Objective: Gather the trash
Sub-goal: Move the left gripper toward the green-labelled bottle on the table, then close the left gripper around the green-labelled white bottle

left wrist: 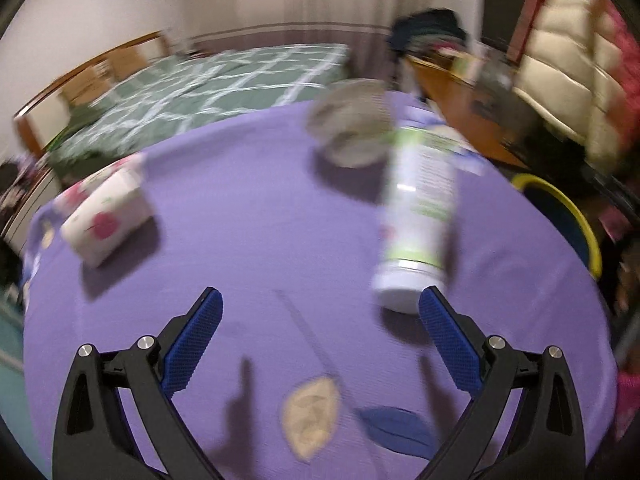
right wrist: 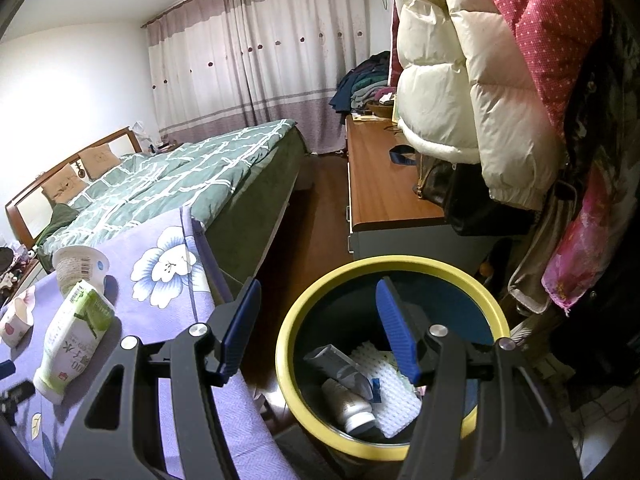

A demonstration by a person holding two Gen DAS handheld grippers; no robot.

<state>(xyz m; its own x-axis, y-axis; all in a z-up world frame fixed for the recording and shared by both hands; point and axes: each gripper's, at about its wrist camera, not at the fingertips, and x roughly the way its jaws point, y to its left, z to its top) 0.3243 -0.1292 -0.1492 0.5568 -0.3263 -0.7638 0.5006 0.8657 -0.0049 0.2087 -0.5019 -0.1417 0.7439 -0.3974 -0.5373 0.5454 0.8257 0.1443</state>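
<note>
Our left tongs (left wrist: 320,312) gape empty over bare purple tablecloth (left wrist: 260,200), white-green plastic bottle (left wrist: 418,216) lying by the right tip; our right tongs (right wrist: 318,304), half-open and empty, hang over the yellow-rimmed dark bin (right wrist: 288,320) just off the table edge.

The left gripper (left wrist: 320,312) has two black plastic arms with triangular cut-outs, each ending in a blue finger pad (left wrist: 192,344) with a fine knurled texture. Behind each pad sit two round silver screws (left wrist: 145,342). The right gripper (right wrist: 318,320) is built alike: black arms, blue textured pads, silver screws.

Bottle (left wrist: 416,216) lies on the table (left wrist: 248,184), cup (left wrist: 352,128) behind it; bin (right wrist: 384,268) stands beside the table.
</note>
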